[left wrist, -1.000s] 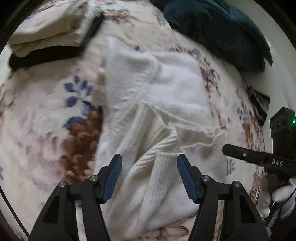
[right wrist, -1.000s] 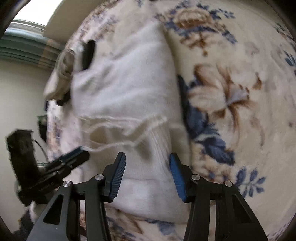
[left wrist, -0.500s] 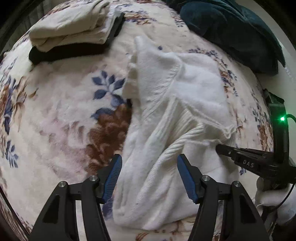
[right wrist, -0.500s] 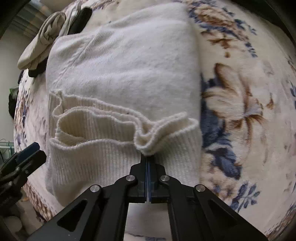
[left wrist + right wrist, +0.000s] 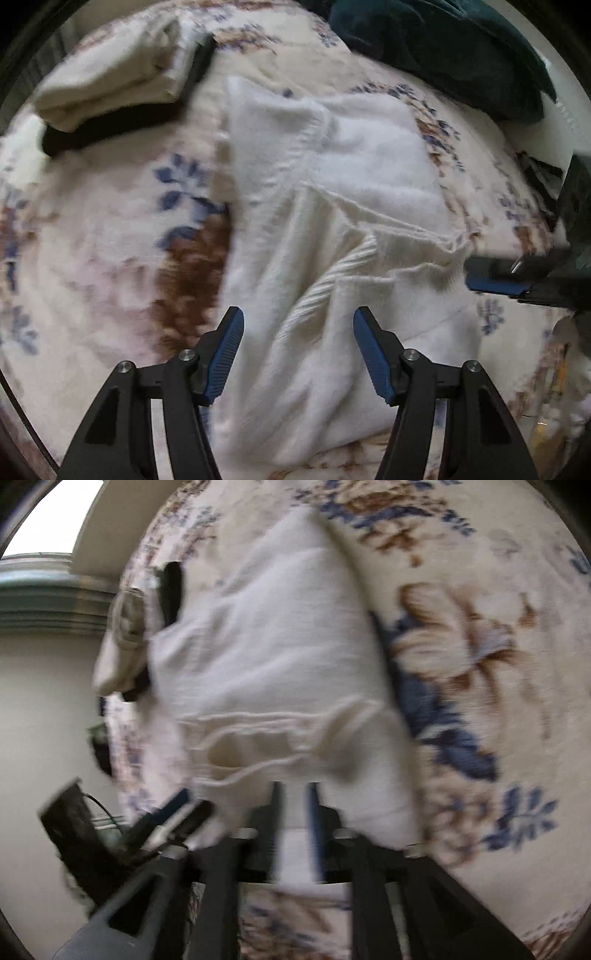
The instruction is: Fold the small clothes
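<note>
A white knit sweater (image 5: 332,229) lies partly folded on the flowered bed blanket (image 5: 103,258), its ribbed hem bunched and rumpled on the side nearest the two grippers. The left gripper (image 5: 298,350) hangs over the sweater's near portion with its blue-padded fingers (image 5: 226,350) spread wide, gripping nothing, the white knit showing between them. The right gripper (image 5: 293,805) sits at the ribbed hem; its picture is smeared with motion, but the fingers stand slightly parted, a narrow strip of white cloth visible in the gap, and I cannot tell whether they pinch the fabric. In the left wrist view that same gripper reaches in from the right edge, its blue pad just beside the hem's loose corner. Toward the far left corner of the bed rests a folded cream garment (image 5: 110,77) stacked on a folded black garment (image 5: 110,125), apart from the sweater. At the far right corner lies a dark teal cloth (image 5: 443,48).
</note>
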Available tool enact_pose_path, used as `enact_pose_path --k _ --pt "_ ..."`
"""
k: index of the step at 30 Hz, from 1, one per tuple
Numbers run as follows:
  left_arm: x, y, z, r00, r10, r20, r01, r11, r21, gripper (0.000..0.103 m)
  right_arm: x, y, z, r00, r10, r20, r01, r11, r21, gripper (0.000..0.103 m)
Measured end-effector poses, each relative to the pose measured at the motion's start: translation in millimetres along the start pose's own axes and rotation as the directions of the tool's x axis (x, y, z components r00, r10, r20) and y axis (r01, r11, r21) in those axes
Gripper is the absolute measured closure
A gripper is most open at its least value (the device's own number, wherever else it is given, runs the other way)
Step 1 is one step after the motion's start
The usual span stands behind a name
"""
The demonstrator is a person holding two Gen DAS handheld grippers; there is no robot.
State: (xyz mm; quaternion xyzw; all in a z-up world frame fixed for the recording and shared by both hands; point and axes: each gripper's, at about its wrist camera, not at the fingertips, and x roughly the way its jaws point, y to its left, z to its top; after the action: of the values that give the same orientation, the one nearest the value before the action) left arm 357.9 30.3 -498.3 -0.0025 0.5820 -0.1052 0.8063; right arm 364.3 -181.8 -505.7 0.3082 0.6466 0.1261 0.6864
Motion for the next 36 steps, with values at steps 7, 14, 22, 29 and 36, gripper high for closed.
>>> enact_pose_path --k 7,14,22,29,36 --pt "-7.1 18.4 -14.6 0.989 0.146 0.005 -0.146 0.989 -0.002 0.044 65.3 21.6 11.1 0.991 0.093 -0.099 -0.064 0.962 0.265 0.034" --pt "-16.8 27.0 -8.5 0.998 0.048 0.03 -0.046 0.998 -0.045 0.044 62.9 4.5 -1.5 0.997 0.073 -0.009 -0.064 0.921 0.384 0.1" --pt "15.2 -15.0 7.6 0.994 -0.101 -0.045 0.106 0.987 0.118 0.044 27.9 -4.9 -4.4 1.0 0.007 0.028 -0.015 0.953 0.304 0.1" --pt "43.4 -44.6 5.0 0.994 -0.06 -0.093 0.086 0.951 0.296 0.095 25.0 -17.2 -6.4 1.0 0.007 0.024 -0.014 0.951 0.31 0.1" --pt "15.2 -4.1 4.9 0.998 -0.041 0.045 0.033 0.985 0.171 0.097 21.4 -7.0 -2.6 0.997 0.078 -0.022 -0.071 0.97 0.234 0.098"
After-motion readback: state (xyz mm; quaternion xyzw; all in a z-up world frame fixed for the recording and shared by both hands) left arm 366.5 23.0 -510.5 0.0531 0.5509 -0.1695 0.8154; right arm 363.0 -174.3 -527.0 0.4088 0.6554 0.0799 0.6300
